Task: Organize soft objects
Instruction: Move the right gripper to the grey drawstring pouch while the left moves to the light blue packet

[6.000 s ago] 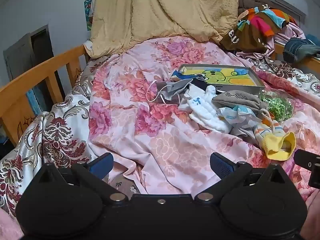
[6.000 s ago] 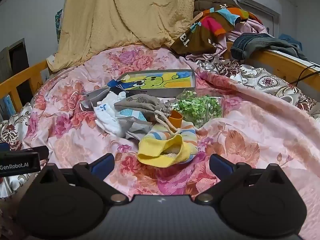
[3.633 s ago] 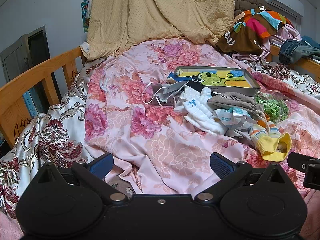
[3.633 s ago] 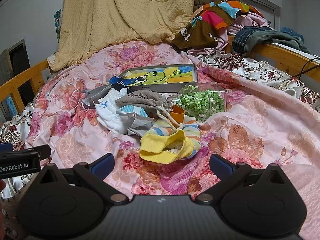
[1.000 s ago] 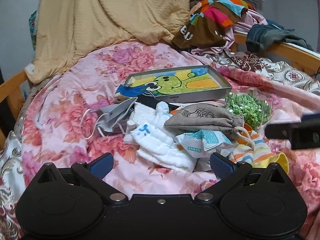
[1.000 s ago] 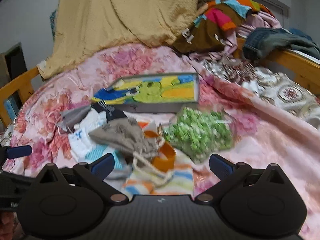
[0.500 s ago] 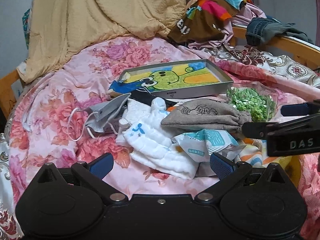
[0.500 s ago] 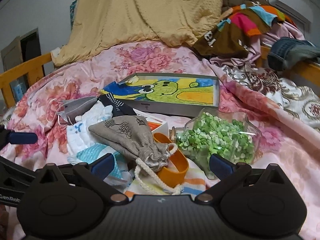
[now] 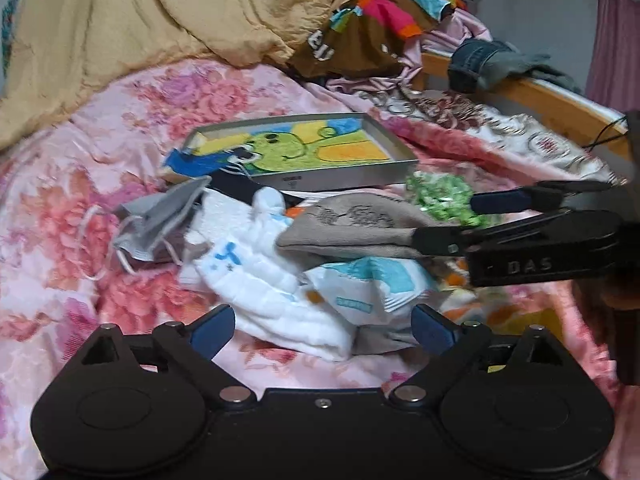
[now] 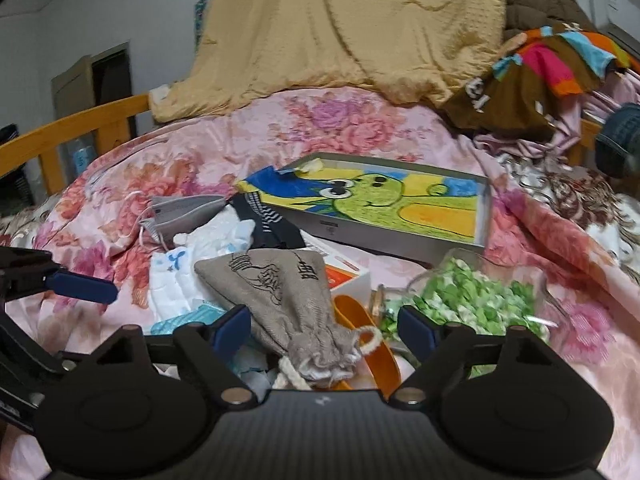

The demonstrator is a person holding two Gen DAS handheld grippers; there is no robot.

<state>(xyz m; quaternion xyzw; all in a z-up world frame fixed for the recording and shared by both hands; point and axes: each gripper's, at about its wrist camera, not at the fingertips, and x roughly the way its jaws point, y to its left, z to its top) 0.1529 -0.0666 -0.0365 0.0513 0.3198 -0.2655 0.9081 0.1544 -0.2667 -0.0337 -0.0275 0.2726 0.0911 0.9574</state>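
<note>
Several soft things lay heaped on the pink floral bedspread (image 10: 328,128), and topmost among them was a grey drawstring pouch (image 10: 288,300) with its gathered mouth and white cord toward the right-wrist camera. That gathered end sat between the blue pads of the right gripper (image 10: 324,330), whose jaws had just been closing and stood partly apart, the pads not visibly pressing on the cloth. In the left wrist view the same pouch (image 9: 352,228) lay across the pile with the right gripper (image 9: 448,222) at its right end, one finger above and one below. Under and left of the pouch lay a white folded cloth (image 9: 276,296) and a white-and-teal packet (image 9: 372,284); both sat just ahead of the left gripper (image 9: 322,330), whose jaws had narrowed slightly yet stayed wide, holding nothing. A grey face mask (image 9: 156,220) lay further left, a bag of green pieces (image 10: 476,300) to the right, an orange band (image 10: 372,336) beside the pouch's mouth. Behind the pile rested a shallow tray with a green cartoon picture (image 10: 400,208).
</note>
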